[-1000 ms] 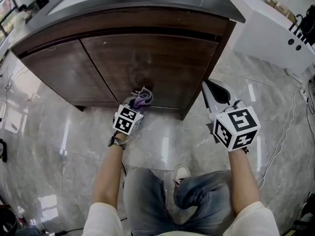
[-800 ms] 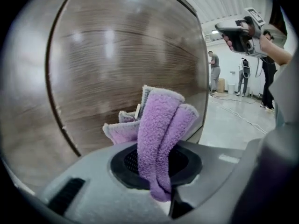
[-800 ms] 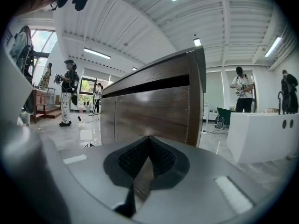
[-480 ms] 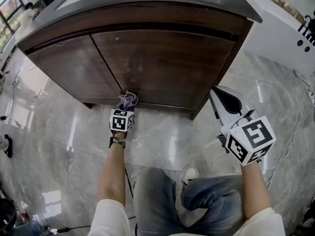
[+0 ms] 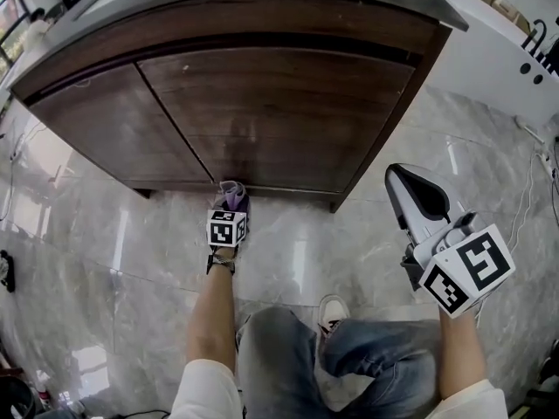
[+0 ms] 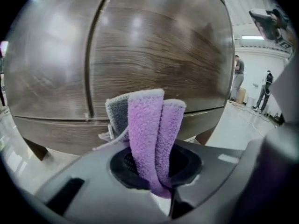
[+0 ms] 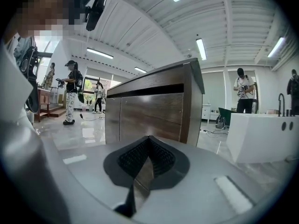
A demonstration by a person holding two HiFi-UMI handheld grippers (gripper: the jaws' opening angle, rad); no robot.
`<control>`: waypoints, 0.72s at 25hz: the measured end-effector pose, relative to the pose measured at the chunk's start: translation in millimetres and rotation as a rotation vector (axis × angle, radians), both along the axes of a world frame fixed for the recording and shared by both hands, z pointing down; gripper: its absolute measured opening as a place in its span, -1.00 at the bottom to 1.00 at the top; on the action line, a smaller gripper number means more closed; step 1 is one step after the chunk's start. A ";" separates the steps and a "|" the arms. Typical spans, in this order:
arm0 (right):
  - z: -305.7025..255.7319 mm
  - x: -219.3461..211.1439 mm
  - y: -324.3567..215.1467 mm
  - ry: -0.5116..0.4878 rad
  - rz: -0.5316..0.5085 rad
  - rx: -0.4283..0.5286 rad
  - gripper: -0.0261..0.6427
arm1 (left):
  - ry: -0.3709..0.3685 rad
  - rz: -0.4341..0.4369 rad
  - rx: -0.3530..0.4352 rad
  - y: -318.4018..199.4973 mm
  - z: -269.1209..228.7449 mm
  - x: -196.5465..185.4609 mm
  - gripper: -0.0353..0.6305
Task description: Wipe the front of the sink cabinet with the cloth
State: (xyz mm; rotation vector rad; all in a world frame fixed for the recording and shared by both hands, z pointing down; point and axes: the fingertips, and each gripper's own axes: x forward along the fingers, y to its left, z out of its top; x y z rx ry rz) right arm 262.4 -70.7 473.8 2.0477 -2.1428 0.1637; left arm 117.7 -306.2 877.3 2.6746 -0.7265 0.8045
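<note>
The dark wooden sink cabinet [image 5: 262, 103] has two doors under a steel top. My left gripper [image 5: 230, 201] is shut on a purple and grey cloth [image 5: 231, 194], folded and sticking up between the jaws [image 6: 148, 134]. The cloth is at the bottom edge of the cabinet front, near the seam between the doors [image 6: 88, 78]. My right gripper [image 5: 417, 190] hangs off to the right over the floor, its jaws shut with nothing in them [image 7: 145, 158]. It faces the cabinet's right corner [image 7: 189, 101] from a distance.
A white basin unit [image 5: 507, 59] stands to the right of the cabinet, with cables [image 5: 515, 199] on the marble floor near it. My knees and a shoe [image 5: 330, 308] are below the grippers. Several people stand far off in the room [image 7: 72, 90].
The left gripper with the cloth has slid down and slightly right along the cabinet's bottom edge. The right gripper has drifted to the right and lower in view.
</note>
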 end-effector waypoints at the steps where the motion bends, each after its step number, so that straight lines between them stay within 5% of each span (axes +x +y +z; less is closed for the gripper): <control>1: 0.5 3.1 2.1 0.000 0.010 -0.003 -0.90 | 0.006 0.020 -0.002 7.0 1.7 10.4 -0.73; 10: 2.1 27.9 23.2 0.014 0.084 -0.020 -0.90 | 0.058 0.272 -0.050 89.3 12.3 102.9 -0.73; 18: 14.5 54.8 42.8 0.014 0.206 -0.075 -0.90 | 0.053 0.558 -0.009 170.9 -7.3 188.7 -0.73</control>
